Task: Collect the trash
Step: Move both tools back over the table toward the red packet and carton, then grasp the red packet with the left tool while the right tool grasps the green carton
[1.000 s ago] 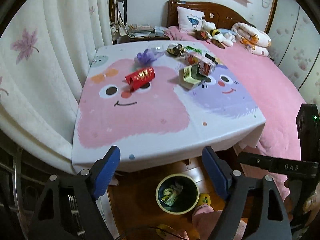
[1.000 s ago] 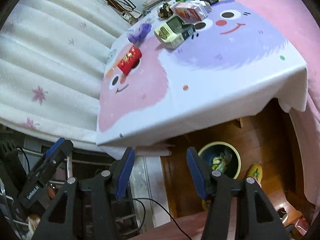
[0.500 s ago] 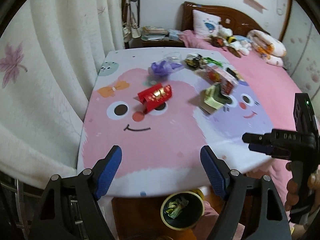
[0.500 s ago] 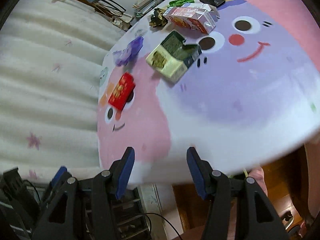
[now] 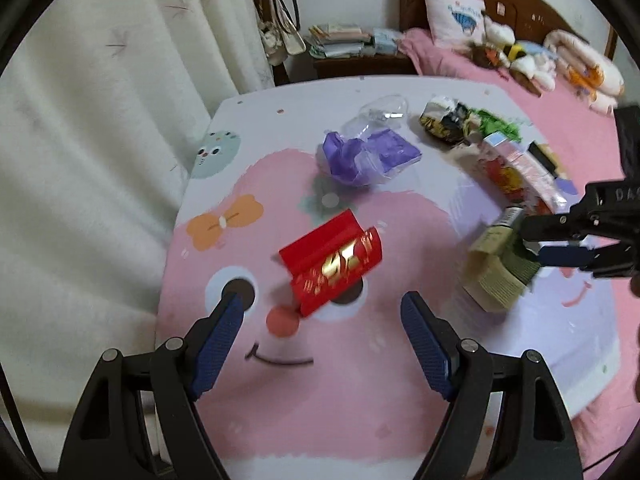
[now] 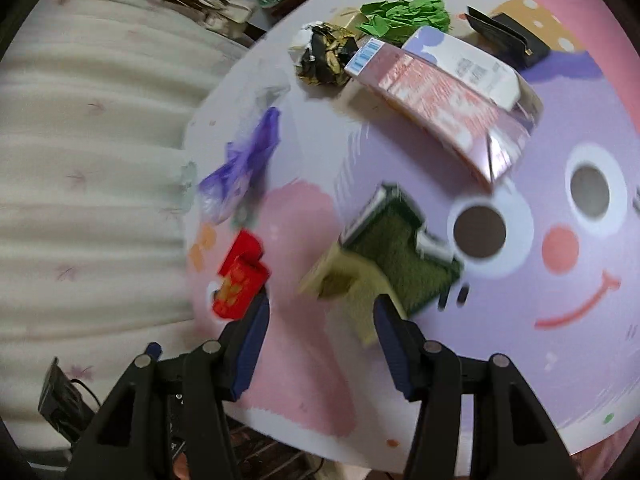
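**Claws over the table, trash now close below**

Trash lies scattered across the table, which is covered with a cartoon-face cloth. A second ago both cameras looked at the table's near edge with the bin on the floor beneath; now the table fills both views and the bin is out of sight.

The left claw hangs with its jaws wide and empty, just short of the red packet, which has grown much larger in its view. Beyond it lie the purple wrapper, the crumpled gold-and-black foil and the pink carton.

The right claw stands at a middling gap with nothing between its pads, the same gap as a second ago. The green box sits just ahead of its right finger, far nearer than before. In the left view the right claw reaches in from the right edge over that green box; whether it touches is unclear. Green crumpled paper lies at the far side.
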### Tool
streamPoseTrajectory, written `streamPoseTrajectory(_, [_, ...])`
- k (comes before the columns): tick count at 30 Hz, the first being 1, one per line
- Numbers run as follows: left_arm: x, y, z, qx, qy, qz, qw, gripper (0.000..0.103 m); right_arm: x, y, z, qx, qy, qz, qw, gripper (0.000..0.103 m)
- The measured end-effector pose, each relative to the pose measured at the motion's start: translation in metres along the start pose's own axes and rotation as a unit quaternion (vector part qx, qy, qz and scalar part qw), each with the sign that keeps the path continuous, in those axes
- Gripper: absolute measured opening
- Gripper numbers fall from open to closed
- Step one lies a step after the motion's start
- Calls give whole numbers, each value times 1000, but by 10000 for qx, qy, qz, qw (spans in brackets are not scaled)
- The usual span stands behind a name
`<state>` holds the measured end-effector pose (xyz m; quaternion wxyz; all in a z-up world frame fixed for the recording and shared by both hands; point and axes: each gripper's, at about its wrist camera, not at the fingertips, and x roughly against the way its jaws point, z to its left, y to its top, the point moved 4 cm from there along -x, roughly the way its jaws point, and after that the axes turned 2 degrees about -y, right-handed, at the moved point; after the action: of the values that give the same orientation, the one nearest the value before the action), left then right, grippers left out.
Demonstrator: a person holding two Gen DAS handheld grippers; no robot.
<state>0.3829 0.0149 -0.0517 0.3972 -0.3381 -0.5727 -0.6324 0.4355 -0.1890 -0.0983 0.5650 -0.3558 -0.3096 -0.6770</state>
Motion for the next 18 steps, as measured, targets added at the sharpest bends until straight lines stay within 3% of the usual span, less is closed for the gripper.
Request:
streamPoseTrajectory(5, [-39, 14, -2, -124, 8, 390, 9992, 79, -24, 18, 13, 272, -787, 286, 9961, 54])
streamPoseTrajectory(12, [-79, 19, -4, -215, -120, 795, 9965, 79, -45, 24, 13, 582, -1302, 404, 9889, 54])
streamPoseTrajectory(14, [-89, 18, -6, -262, -175, 903, 9954, 73, -50, 22, 10, 661, -1336, 478, 9877, 54])
streamPoseTrajectory(16, [-98, 16, -8, -278, -275, 1056, 9936, 59, -55, 20, 8, 720, -1306, 540, 9873, 55])
streamPoseTrajectory(18, [-105, 14, -9, -241, -318, 1150, 9926, 50, -55, 20, 8, 787, -1281, 482, 9875, 55])
